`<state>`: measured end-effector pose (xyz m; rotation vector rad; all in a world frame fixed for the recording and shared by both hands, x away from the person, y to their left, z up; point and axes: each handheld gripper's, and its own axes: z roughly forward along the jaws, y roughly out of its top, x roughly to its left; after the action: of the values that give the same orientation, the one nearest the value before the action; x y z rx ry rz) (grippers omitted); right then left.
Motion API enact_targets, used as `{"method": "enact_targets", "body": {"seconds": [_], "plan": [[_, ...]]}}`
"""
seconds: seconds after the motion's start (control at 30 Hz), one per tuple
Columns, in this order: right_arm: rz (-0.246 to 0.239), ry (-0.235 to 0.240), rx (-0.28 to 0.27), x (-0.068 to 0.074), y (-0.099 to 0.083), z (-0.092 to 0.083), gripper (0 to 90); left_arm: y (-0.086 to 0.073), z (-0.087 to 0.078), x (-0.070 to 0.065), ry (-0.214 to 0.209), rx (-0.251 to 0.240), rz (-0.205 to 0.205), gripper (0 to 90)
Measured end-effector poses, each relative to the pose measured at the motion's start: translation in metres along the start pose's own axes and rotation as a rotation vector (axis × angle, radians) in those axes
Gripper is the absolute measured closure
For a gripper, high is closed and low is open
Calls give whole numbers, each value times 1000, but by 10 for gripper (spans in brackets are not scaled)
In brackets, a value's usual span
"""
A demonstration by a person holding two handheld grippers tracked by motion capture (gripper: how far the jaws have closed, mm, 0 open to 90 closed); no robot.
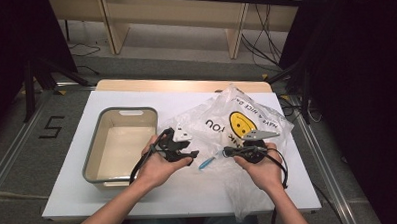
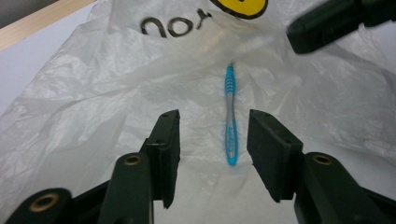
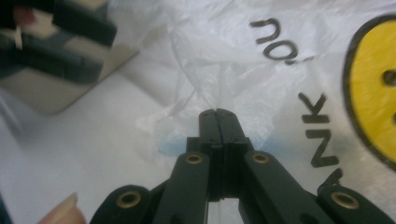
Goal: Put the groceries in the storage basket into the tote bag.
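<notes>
Right now your left gripper (image 1: pixel 192 154) has its jaws spread, with nothing pressed between them. In the left gripper view the blue toothbrush (image 2: pixel 229 114) lies just ahead of that gap, closer to the right-hand jaw, its handle end nearest you and the rest running away toward the printed letters. It rests on the thin plastic bag (image 2: pixel 93 107), and neither pad touches it.

Your right gripper (image 1: pixel 227 151) has its jaws pressed together. In the right gripper view the tips (image 3: pixel 218 114) meet flat with a fold of the bag's film at them, so you appear to be pinching the plastic there; a blurred blue patch sits just left of the tips, under the film.

From the high view, the toothbrush (image 1: pixel 207 162) lies between your two grippers on the white table (image 1: pixel 74 191), at the near edge of the bag (image 1: pixel 246 115). The bag is crumpled and spread over the right half of the table, with a yellow smiley face and black lettering on it. A grey tub (image 1: pixel 90 156) with a pale inside stands to the left, just beside your left hand (image 1: pixel 161 168). Your right hand (image 1: pixel 261 167) rests over the bag's near part. Both grippers point inward, toward each other, with the toothbrush lying slantwise in the space between.
</notes>
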<state>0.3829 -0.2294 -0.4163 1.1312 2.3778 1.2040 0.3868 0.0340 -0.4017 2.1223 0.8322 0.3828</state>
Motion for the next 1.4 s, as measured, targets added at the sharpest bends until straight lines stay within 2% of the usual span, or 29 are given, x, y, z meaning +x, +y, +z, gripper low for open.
{"method": "enact_targets", "body": {"seconds": [0.1,0.2,0.37,0.5,0.6,0.7,0.83,0.93,1.03,1.23,1.4], "plan": [[2,25,59,1,-6,5,900,1,1,3,24,-16,-14,578],[5,45,111,1,-13,11,900,4,7,3,38,-8,-17,603],[3,79,200,3,-22,21,900,5,28,5,79,41,-13,652],[8,93,239,3,-28,25,900,1,43,7,91,83,-4,654],[22,97,231,2,-30,24,822,-4,49,6,73,90,15,637],[33,90,165,0,-26,11,748,-8,49,5,71,89,24,600],[69,38,46,-6,-17,-20,647,-12,47,4,55,90,31,556],[98,-2,20,-15,-21,-39,619,-16,45,3,20,91,17,552],[122,-53,25,-24,-31,-54,600,-17,42,4,22,81,10,538],[204,-169,48,-43,-54,-74,557,-19,40,4,16,69,-16,492],[274,-250,80,-52,-70,-85,522,-23,40,3,-2,86,-31,426]]}}
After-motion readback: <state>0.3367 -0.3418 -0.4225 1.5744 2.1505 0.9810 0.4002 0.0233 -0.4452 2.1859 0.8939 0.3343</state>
